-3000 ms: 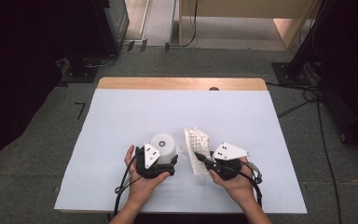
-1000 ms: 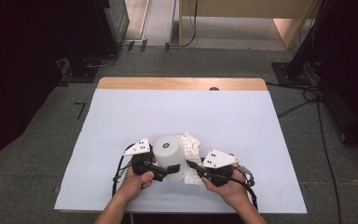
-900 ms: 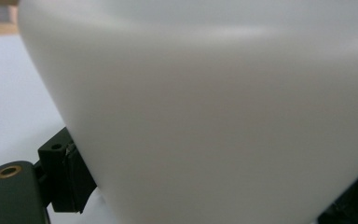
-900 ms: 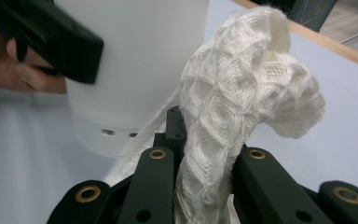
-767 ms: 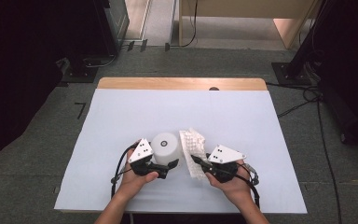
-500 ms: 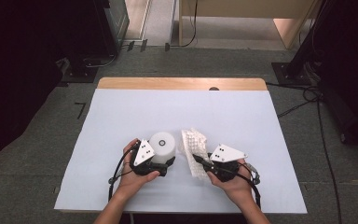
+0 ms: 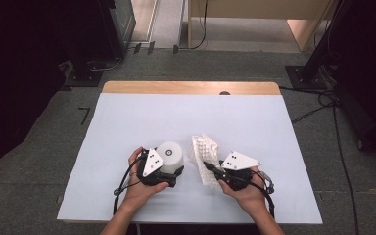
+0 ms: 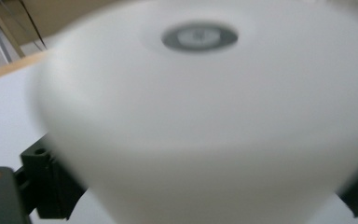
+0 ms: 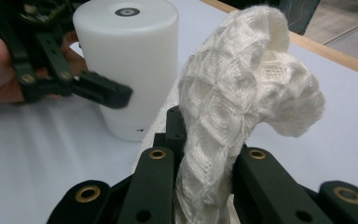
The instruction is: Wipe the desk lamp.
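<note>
- White knitted cloth stands pinched between the two black jaws of the right gripper — the jaws are closed tight on its lower part, and the loose upper end rises above them and curls over to one side.
- Seen from above, the cloth reaches from the right gripper's jaws forward and a little toward the left gripper.
- White plastic cylinder stands upright on the pale sheet over the table, right in front of the left gripper; a small grey ring marks its top.
- From the right gripper view, one black jaw of the left gripper lies against the cylinder's side — the jaws clasp it.
- Cylinder and cloth sit just beside each other, between the two grippers.
- Each gripper is held by a hand.
</note>
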Available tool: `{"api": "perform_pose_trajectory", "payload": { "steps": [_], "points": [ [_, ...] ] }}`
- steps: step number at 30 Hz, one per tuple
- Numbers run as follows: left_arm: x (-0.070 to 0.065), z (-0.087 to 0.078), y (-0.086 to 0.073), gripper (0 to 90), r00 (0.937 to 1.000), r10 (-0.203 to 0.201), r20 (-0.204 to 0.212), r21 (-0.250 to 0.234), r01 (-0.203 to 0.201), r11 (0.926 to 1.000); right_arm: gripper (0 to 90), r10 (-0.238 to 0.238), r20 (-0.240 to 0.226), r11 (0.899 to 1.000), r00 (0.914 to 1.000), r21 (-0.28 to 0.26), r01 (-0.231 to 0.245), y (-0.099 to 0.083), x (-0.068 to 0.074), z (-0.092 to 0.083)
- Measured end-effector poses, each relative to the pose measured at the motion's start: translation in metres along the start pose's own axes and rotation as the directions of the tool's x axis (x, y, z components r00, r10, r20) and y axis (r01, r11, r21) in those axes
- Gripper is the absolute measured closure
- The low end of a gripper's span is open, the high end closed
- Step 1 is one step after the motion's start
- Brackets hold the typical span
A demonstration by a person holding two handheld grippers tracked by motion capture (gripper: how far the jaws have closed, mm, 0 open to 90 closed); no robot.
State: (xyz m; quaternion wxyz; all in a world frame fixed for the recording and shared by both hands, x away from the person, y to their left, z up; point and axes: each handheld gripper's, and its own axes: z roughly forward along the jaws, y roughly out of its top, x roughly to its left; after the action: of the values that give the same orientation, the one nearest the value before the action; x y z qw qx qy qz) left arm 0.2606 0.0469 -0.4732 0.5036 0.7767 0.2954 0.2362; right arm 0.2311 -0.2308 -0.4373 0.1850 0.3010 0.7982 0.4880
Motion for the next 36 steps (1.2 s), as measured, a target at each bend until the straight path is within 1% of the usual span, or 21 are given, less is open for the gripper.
{"api": "perform_pose_trajectory", "payload": {
  "steps": [2, 4, 6, 7, 9, 10, 12, 16, 17, 19, 20, 21, 22, 23, 24, 25, 26, 28, 30, 33, 36],
  "points": [
    [-0.008, -0.001, 0.000, 0.3, 0.9987, -0.029, -0.042, -0.016, 0.028, 0.9995, 80.5, -0.002, 0.003, 1.000, 1.0000, -0.002, 0.002, 0.000, -0.001, 0.000],
    [-0.018, 0.003, 0.001, 0.1, 0.9916, -0.037, -0.124, 0.010, 0.038, 0.9992, 80.6, -0.003, 0.004, 1.000, 1.0000, -0.002, 0.003, 0.000, -0.001, 0.000],
    [-0.025, 0.009, 0.000, 0.1, 0.9774, -0.059, -0.203, 0.046, 0.069, 0.9965, 80.5, -0.001, 0.003, 1.000, 1.0000, 0.000, 0.001, 0.000, 0.000, 0.000],
    [-0.028, 0.012, 0.000, 0.2, 0.9638, -0.075, -0.256, 0.070, 0.096, 0.9929, 80.6, -0.002, 0.002, 1.000, 1.0000, 0.000, 0.002, 0.000, 0.000, 0.001],
    [-0.028, 0.011, 0.000, 0.0, 0.9558, -0.115, -0.270, 0.070, 0.139, 0.9879, 80.5, -0.003, 0.004, 1.000, 1.0000, 0.002, 0.003, 0.000, 0.000, 0.000],
    [-0.028, 0.011, 0.000, 0.0, 0.9560, -0.120, -0.268, 0.076, 0.145, 0.9865, 80.5, -0.005, 0.003, 1.000, 1.0000, 0.001, 0.005, 0.000, 0.000, 0.000],
    [-0.029, 0.010, -0.001, 7.3, 0.9628, -0.118, -0.243, 0.064, 0.137, 0.9884, 80.5, -0.008, 0.006, 1.000, 1.0000, -0.005, 0.008, 0.000, 0.000, 0.000],
    [-0.020, 0.008, -0.002, 8.1, 0.9722, -0.147, -0.183, 0.054, 0.159, 0.9858, 80.5, -0.003, 0.012, 1.000, 0.9999, -0.015, 0.003, 0.000, -0.002, -0.003],
    [-0.016, 0.007, -0.001, 8.2, 0.9757, -0.163, -0.147, 0.050, 0.172, 0.9839, 80.5, -0.006, 0.014, 1.000, 0.9999, -0.019, 0.006, 0.001, -0.002, -0.004],
    [-0.008, 0.005, 0.001, 8.3, 0.9811, -0.193, -0.015, 0.027, 0.194, 0.9807, 80.5, -0.005, 0.018, 0.999, 0.9998, -0.038, 0.005, 0.003, -0.001, -0.007],
    [-0.004, 0.003, 0.003, 8.3, 0.9766, -0.204, 0.070, 0.007, 0.204, 0.9790, 80.5, -0.011, 0.019, 0.999, 0.9998, -0.049, 0.012, 0.005, 0.000, -0.009],
    [-0.001, 0.002, 0.004, 8.3, 0.9699, -0.210, 0.124, -0.005, 0.212, 0.9773, 80.5, -0.020, 0.017, 0.998, 0.9997, -0.066, 0.021, 0.008, 0.001, -0.011],
    [0.002, 0.001, 0.006, 8.3, 0.9535, -0.215, 0.212, -0.013, 0.223, 0.9748, 80.5, -0.026, 0.015, 0.997, 0.9996, -0.075, 0.027, 0.010, 0.002, -0.013],
    [0.006, 0.000, 0.007, 8.3, 0.9283, -0.226, 0.295, -0.016, 0.242, 0.9703, 80.5, -0.034, 0.012, 0.995, 0.9993, -0.089, 0.035, 0.013, 0.004, -0.015],
    [0.007, -0.001, 0.009, 8.3, 0.9121, -0.224, 0.344, -0.023, 0.246, 0.9690, 80.5, -0.047, 0.009, 0.994, 0.9988, -0.103, 0.048, 0.015, 0.007, -0.018],
    [0.007, -0.002, 0.011, 8.3, 0.8944, -0.211, 0.394, -0.017, 0.237, 0.9713, 80.5, -0.059, 0.008, 0.991, 0.9982, -0.117, 0.060, 0.018, 0.009, -0.019],
    [0.006, -0.002, 0.013, 8.3, 0.8818, -0.196, 0.429, -0.014, 0.223, 0.9746, 80.5, -0.068, 0.005, 0.990, 0.9977, -0.127, 0.068, 0.020, 0.013, -0.021],
    [0.002, -0.003, 0.016, 8.3, 0.8672, -0.157, 0.473, -0.009, 0.183, 0.9831, 80.5, -0.088, 0.007, 0.986, 0.9961, -0.145, 0.088, 0.024, 0.019, -0.023],
    [-0.002, -0.003, 0.018, 8.3, 0.8521, -0.146, 0.503, -0.002, 0.170, 0.9855, 80.5, -0.100, 0.004, 0.983, 0.9949, -0.156, 0.100, 0.026, 0.025, -0.024],
    [-0.001, -0.002, 0.019, 8.3, 0.8424, -0.171, 0.511, -0.003, 0.201, 0.9796, 80.5, -0.132, -0.007, 0.979, 0.9912, -0.155, 0.129, 0.028, 0.032, -0.022],
    [0.008, -0.007, 0.020, 8.3, 0.8324, -0.203, 0.516, -0.025, 0.251, 0.9675, 80.5, -0.131, -0.018, 0.985, 0.9913, -0.117, 0.128, 0.024, 0.033, -0.016]
  ]
}}
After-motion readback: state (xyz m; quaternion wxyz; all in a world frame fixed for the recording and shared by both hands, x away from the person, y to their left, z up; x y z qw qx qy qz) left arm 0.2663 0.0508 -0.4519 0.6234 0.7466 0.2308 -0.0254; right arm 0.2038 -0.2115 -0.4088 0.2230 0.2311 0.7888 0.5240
